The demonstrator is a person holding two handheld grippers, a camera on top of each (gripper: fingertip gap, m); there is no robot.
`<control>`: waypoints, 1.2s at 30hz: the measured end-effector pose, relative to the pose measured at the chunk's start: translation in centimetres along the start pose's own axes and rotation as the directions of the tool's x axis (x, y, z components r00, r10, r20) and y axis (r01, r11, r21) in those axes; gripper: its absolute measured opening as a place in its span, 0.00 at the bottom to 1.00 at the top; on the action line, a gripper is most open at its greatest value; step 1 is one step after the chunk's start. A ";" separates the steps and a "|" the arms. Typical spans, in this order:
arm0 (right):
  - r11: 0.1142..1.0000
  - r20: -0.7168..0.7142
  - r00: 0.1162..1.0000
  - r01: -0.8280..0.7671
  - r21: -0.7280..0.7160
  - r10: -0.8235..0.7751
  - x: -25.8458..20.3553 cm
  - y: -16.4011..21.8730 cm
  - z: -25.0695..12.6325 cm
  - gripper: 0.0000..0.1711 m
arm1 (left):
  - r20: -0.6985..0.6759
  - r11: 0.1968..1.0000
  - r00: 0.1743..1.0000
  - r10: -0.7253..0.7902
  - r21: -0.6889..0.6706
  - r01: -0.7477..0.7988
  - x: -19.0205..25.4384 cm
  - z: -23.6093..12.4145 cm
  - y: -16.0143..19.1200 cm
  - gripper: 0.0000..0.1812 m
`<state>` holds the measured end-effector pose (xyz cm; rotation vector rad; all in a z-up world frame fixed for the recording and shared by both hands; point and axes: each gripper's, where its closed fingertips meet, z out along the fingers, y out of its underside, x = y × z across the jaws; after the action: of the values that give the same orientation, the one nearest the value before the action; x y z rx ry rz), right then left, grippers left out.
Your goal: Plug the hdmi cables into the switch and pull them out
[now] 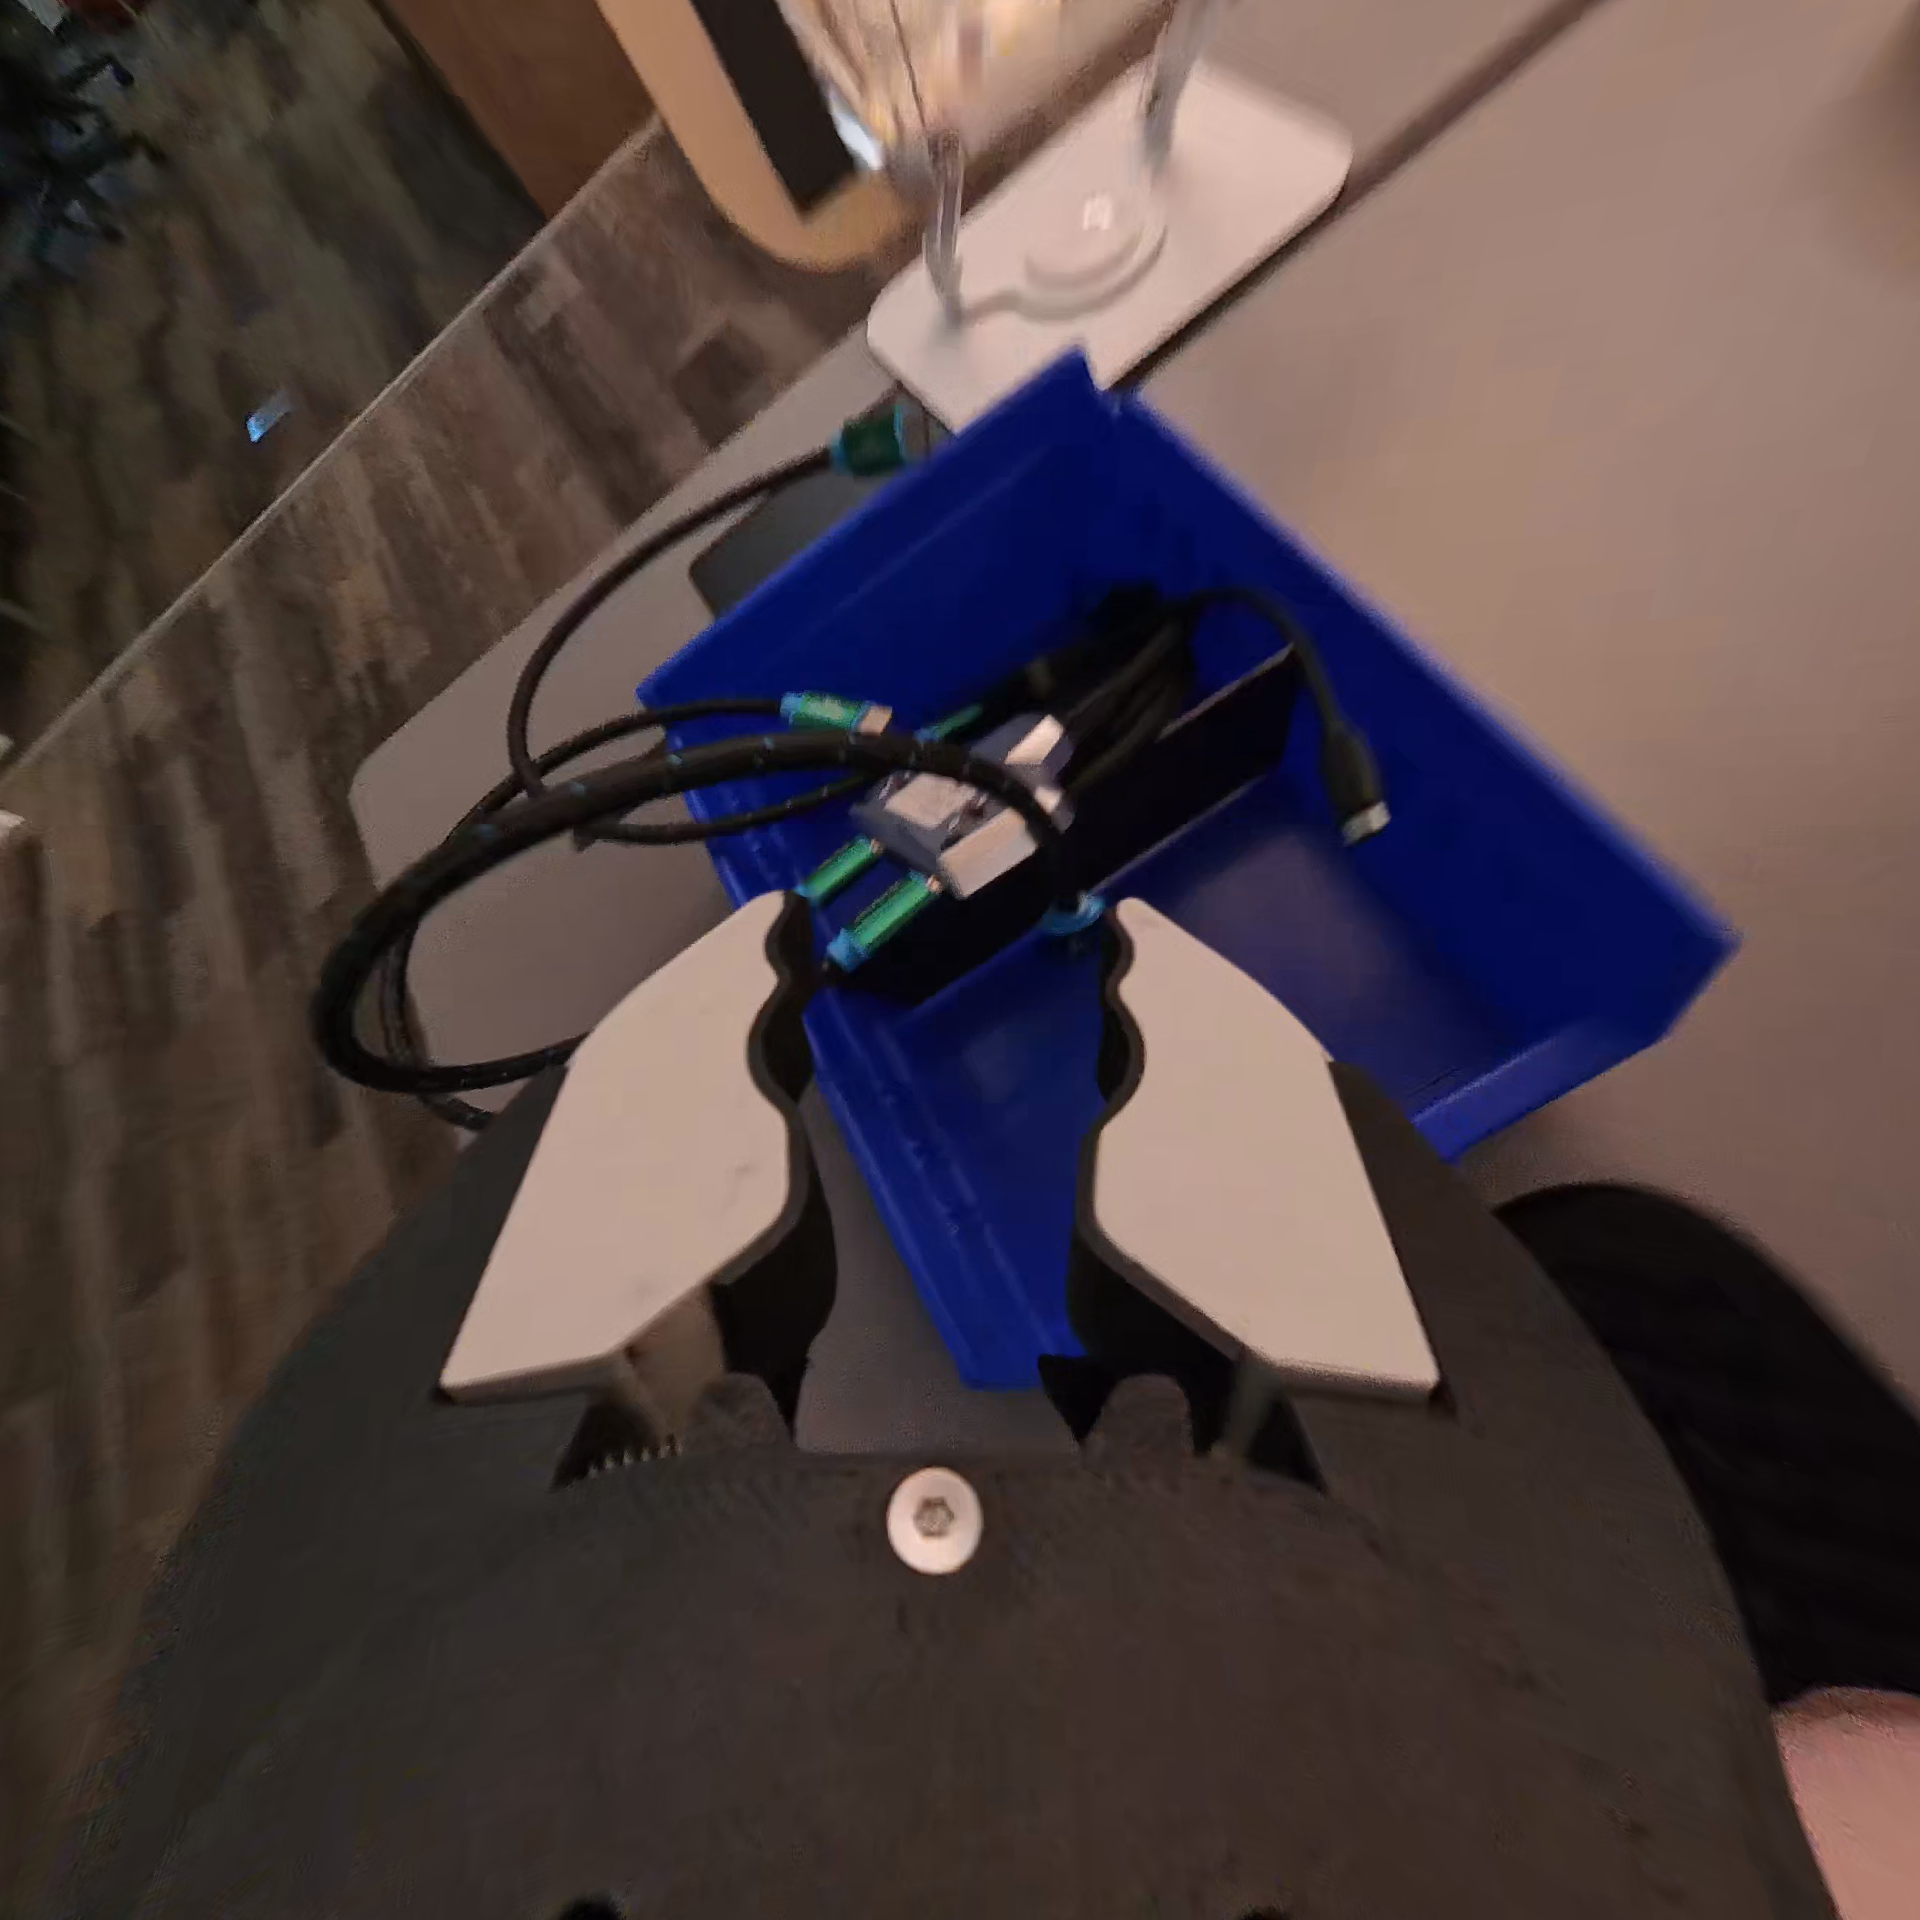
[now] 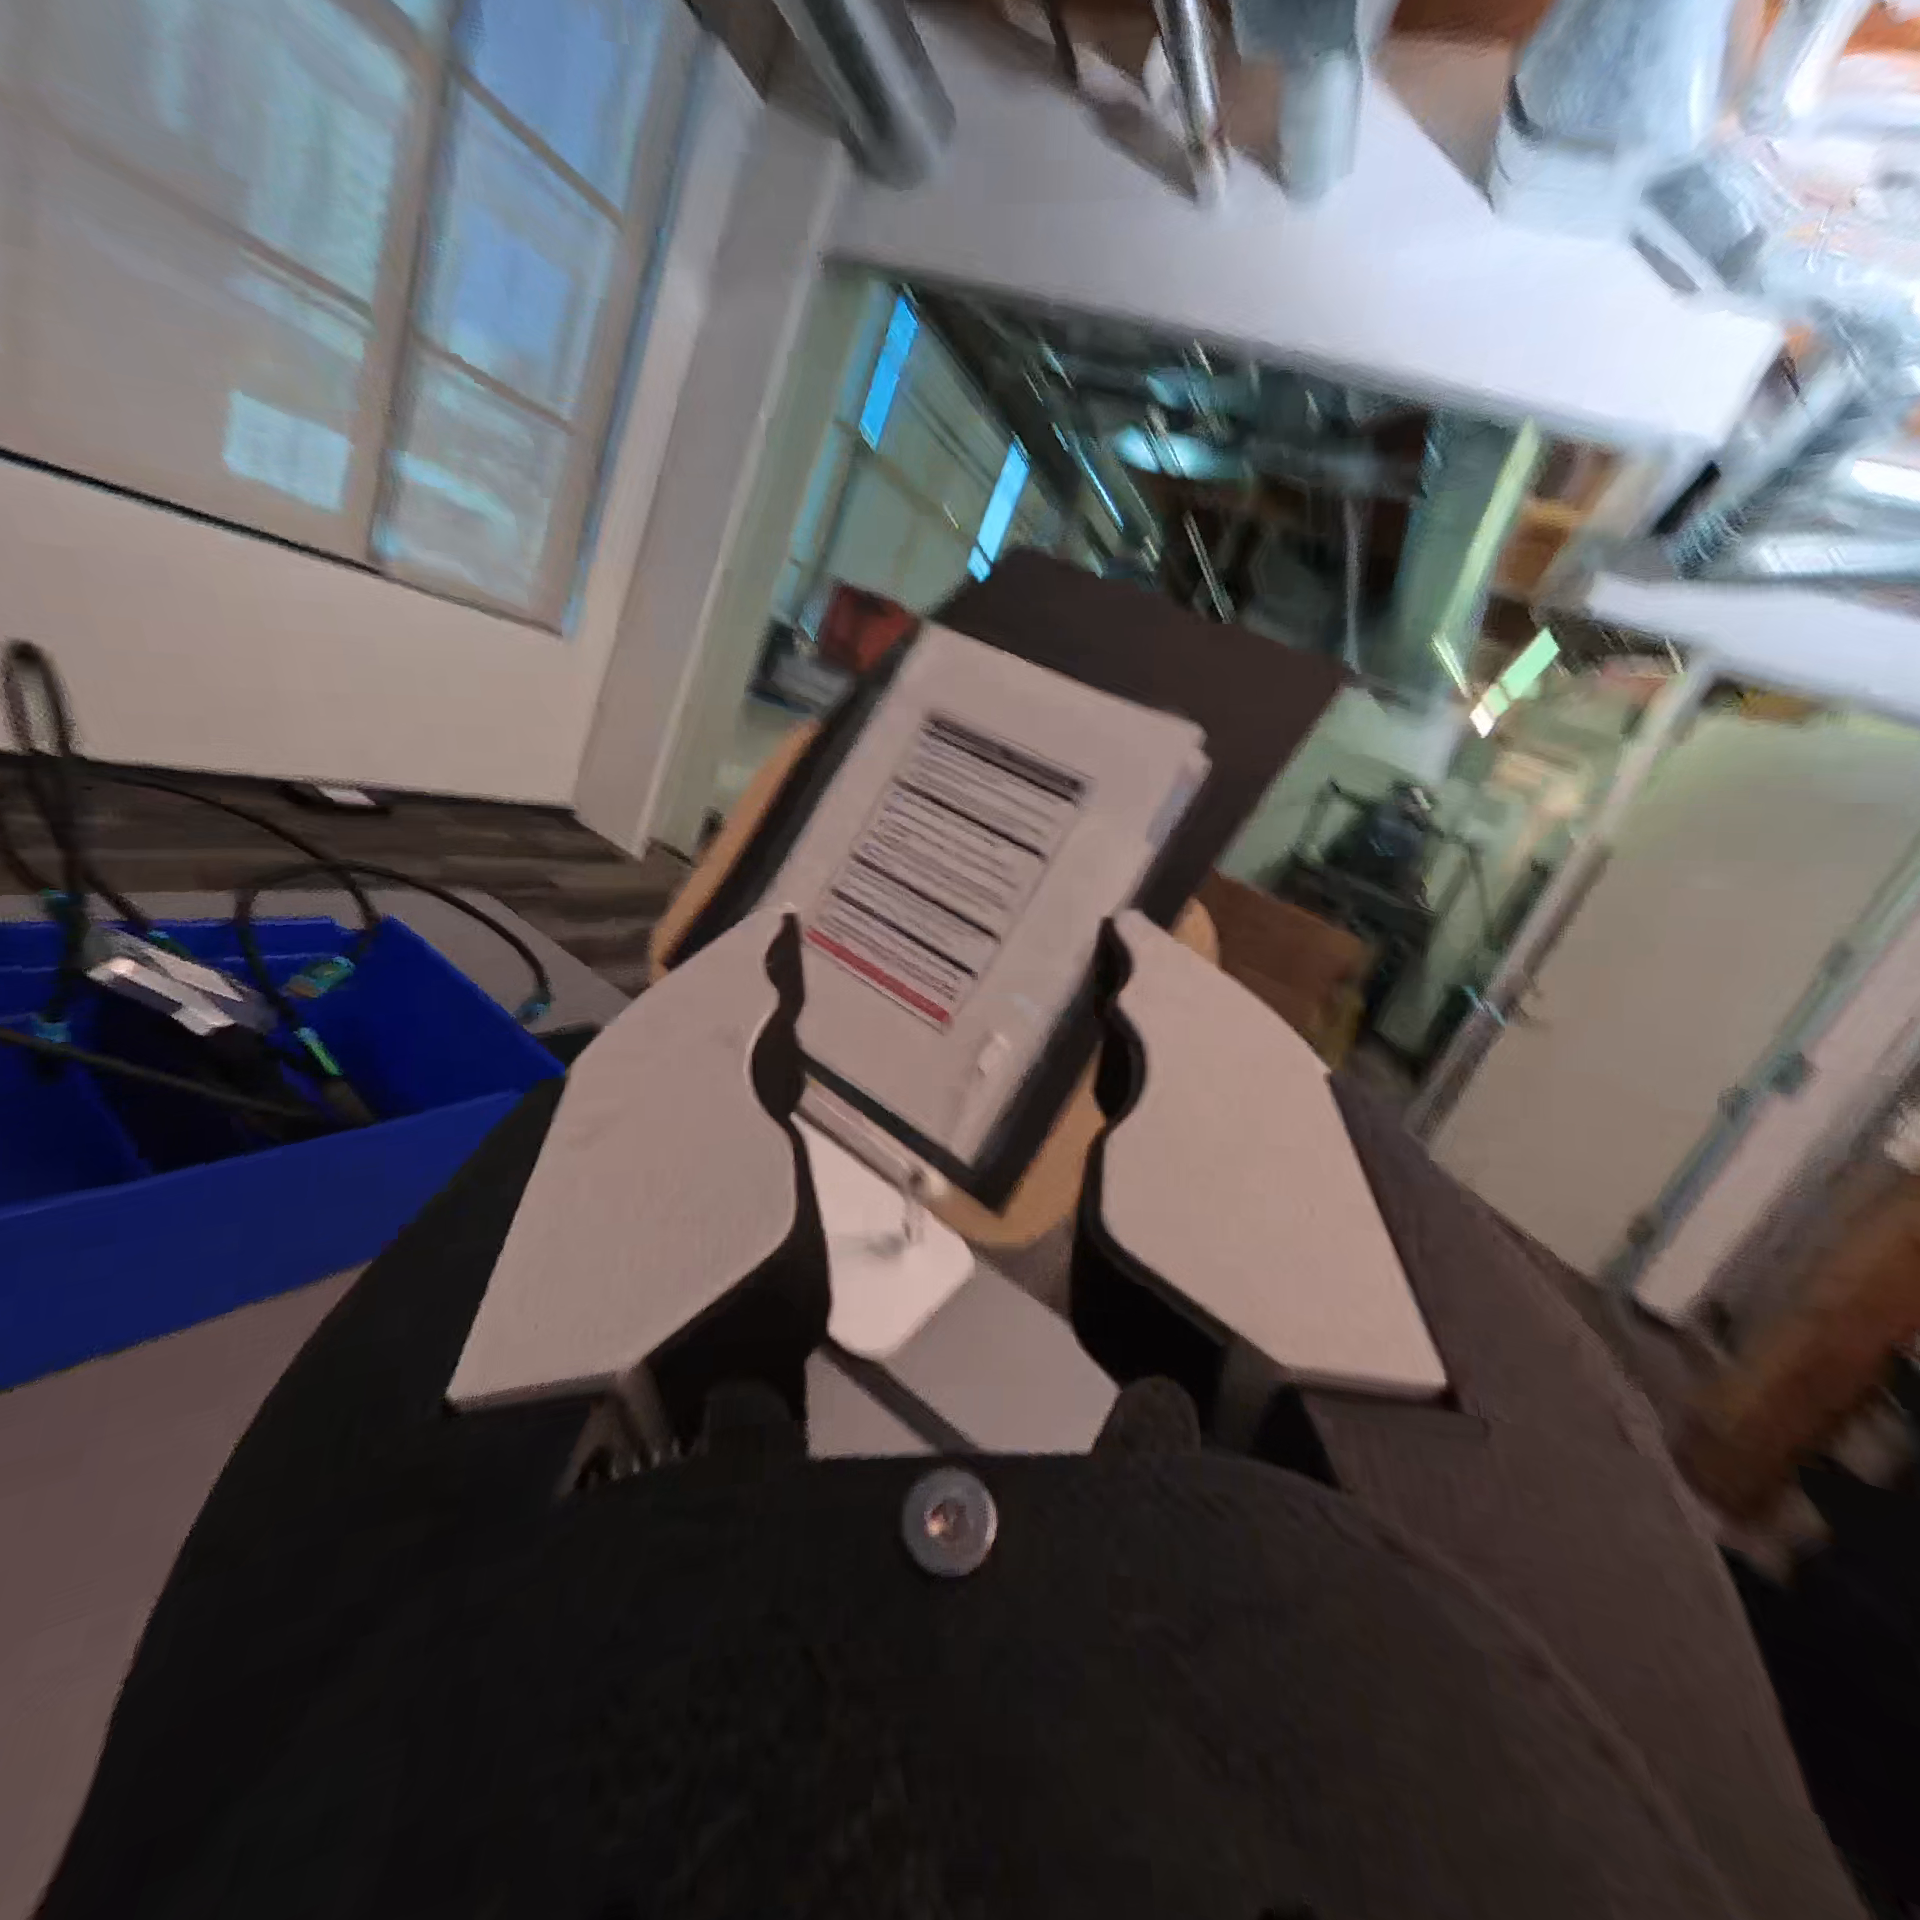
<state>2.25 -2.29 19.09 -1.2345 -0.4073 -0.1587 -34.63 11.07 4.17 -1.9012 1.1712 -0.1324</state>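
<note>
A silver HDMI switch (image 1: pixel 961 805) lies in a blue bin (image 1: pixel 1507 831), against its black divider (image 1: pixel 1195 758). Two green-ended cable plugs (image 1: pixel 878 914) sit at the switch's near side; whether they are seated I cannot tell. Another green plug (image 1: pixel 831 715) lies on the bin's left rim, and one (image 1: pixel 873 442) rests on the table beyond. Black cables (image 1: pixel 447 935) loop over the table edge. My left gripper (image 1: pixel 951 925) is open and empty, just short of the bin. My right gripper (image 2: pixel 951 940) is open and empty, raised, right of the bin (image 2: pixel 260 1195) and switch (image 2: pixel 166 982).
A clear acrylic sign stand on a white base (image 1: pixel 1122 239) stands behind the bin; its printed sheet (image 2: pixel 987 894) fills the right wrist view. A grey table (image 1: pixel 1610 416) carries everything. Patterned carpet (image 1: pixel 208 623) lies left. A dark sleeve (image 1: pixel 1714 1455) is at lower right. About 40 cm separates my left fingertips from my right.
</note>
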 end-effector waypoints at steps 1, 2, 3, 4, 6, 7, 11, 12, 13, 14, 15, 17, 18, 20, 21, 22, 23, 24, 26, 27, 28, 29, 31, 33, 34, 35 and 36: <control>0.999 0.046 0.999 -0.013 0.039 0.011 -0.8 0.2 0.6 0.29 | 0.015 0.998 0.999 0.036 -0.053 -0.035 -0.1 0.9 1.0 0.28; 0.999 0.091 0.995 -0.034 0.004 0.034 -1.4 1.3 1.1 0.29 | 0.018 0.994 0.999 0.049 -0.099 -0.047 -0.2 1.6 1.8 0.29; 0.997 0.113 0.992 -0.050 -0.057 0.056 -1.6 2.6 1.4 0.30 | 0.023 0.990 0.998 0.057 -0.127 -0.054 -0.6 2.2 2.4 0.30; 0.993 0.118 0.991 -0.058 -0.107 0.071 -1.6 3.7 1.6 0.31 | 0.041 0.989 0.996 0.082 -0.128 -0.077 -1.1 2.7 2.5 0.31; 0.986 0.135 0.988 -0.059 -0.156 0.081 -1.5 5.2 1.7 0.31 | 0.081 0.977 0.977 0.195 -0.099 -0.187 -1.8 3.8 2.4 0.30; 0.984 0.133 0.987 -0.067 -0.163 0.089 -1.3 5.5 1.7 0.31 | 0.109 0.964 0.960 0.259 -0.089 -0.250 -1.9 4.4 2.3 0.29; 0.970 0.144 0.967 -0.189 -0.152 0.211 -0.3 5.6 1.0 0.31 | 0.103 0.932 0.928 0.358 -0.093 -0.349 -1.1 6.5 2.5 0.24; 0.963 0.149 0.958 -0.223 -0.149 0.245 -0.1 5.5 0.8 0.31 | 0.084 0.932 0.930 0.357 -0.097 -0.349 -0.8 6.8 2.6 0.25; 0.957 0.148 0.951 -0.250 -0.147 0.272 0.2 5.5 0.6 0.31 | 0.074 0.930 0.930 0.361 -0.096 -0.353 -0.7 7.0 2.7 0.25; 0.952 0.145 0.946 -0.271 -0.143 0.291 0.5 5.4 0.4 0.31 | 0.069 0.926 0.926 0.371 -0.099 -0.364 -0.6 7.2 2.8 0.24; 0.947 0.145 0.941 -0.287 -0.142 0.307 0.8 5.4 0.3 0.30 | 0.060 0.923 0.924 0.378 -0.105 -0.371 -0.4 7.3 3.0 0.25; 0.939 0.151 0.931 -0.309 -0.153 0.331 0.9 5.6 0.0 0.30 | 0.035 0.918 0.923 0.382 -0.124 -0.376 0.0 7.7 3.4 0.25; 0.935 0.154 0.928 -0.316 -0.164 0.340 0.9 5.7 0.0 0.30 | 0.032 0.914 0.920 0.390 -0.140 -0.382 0.0 7.9 3.6 0.25; 0.930 0.170 0.921 -0.321 -0.180 0.350 0.6 6.0 0.0 0.30 | 0.047 0.898 0.906 0.421 -0.160 -0.410 -0.1 8.3 3.5 0.27; 0.928 0.175 0.919 -0.322 -0.186 0.354 0.4 6.1 0.0 0.30 | 0.060 0.889 0.896 0.441 -0.170 -0.426 -0.1 8.7 3.4 0.27; 0.927 0.177 0.917 -0.323 -0.190 0.356 0.3 6.2 0.1 0.30 | 0.077 0.878 0.884 0.461 -0.188 -0.441 -0.2 9.1 3.3 0.27; 0.926 0.180 0.916 -0.324 -0.195 0.358 0.1 6.3 0.2 0.30 | 0.086 0.864 0.871 0.484 -0.206 -0.460 -0.2 9.6 3.2 0.26; 0.925 0.188 0.914 -0.323 -0.202 0.360 -0.1 6.4 0.3 0.30 | 0.086 0.849 0.857 0.509 -0.215 -0.483 0.0 10.1 3.1 0.25; 0.923 0.204 0.910 -0.318 -0.215 0.361 -0.6 6.5 0.4 0.31 | 0.081 0.826 0.837 0.541 -0.236 -0.511 0.3 11.1 3.3 0.22; 0.924 0.206 0.911 -0.314 -0.219 0.358 -0.8 6.5 0.5 0.30 | 0.077 0.818 0.832 0.550 -0.250 -0.518 0.3 11.5 3.5 0.21; 0.925 0.210 0.911 -0.308 -0.222 0.354 -0.9 6.6 0.5 0.30 | 0.077 0.812 0.827 0.557 -0.261 -0.522 0.2 11.7 3.6 0.21; 0.926 0.217 0.911 -0.303 -0.225 0.350 -1.1 6.6 0.5 0.30 | 0.076 0.809 0.825 0.560 -0.267 -0.524 0.2 11.8 3.7 0.21; 0.927 0.225 0.911 -0.295 -0.230 0.346 -1.4 6.6 0.7 0.30 | 0.075 0.805 0.822 0.565 -0.268 -0.529 0.1 11.7 3.6 0.20; 0.927 0.238 0.908 -0.292 -0.234 0.346 -1.8 6.7 0.8 0.30 | 0.070 0.801 0.822 0.565 -0.283 -0.527 0.1 11.5 3.5 0.18; 0.927 0.245 0.905 -0.291 -0.238 0.347 -2.0 6.7 0.8 0.30 | 0.063 0.801 0.826 0.560 -0.293 -0.522 0.2 11.4 3.4 0.17; 0.927 0.246 0.906 -0.288 -0.242 0.346 -2.1 6.8 0.9 0.30 | 0.051 0.806 0.835 0.547 -0.302 -0.510 0.3 11.2 3.4 0.17; 0.927 0.245 0.907 -0.283 -0.245 0.342 -2.1 6.9 0.9 0.30 | 0.035 0.813 0.849 0.528 -0.310 -0.493 0.5 11.0 3.4 0.17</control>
<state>2.41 0.63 12.44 -1.5165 -0.4407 0.2647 -31.20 16.87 -5.15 -1.7317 1.6469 0.4702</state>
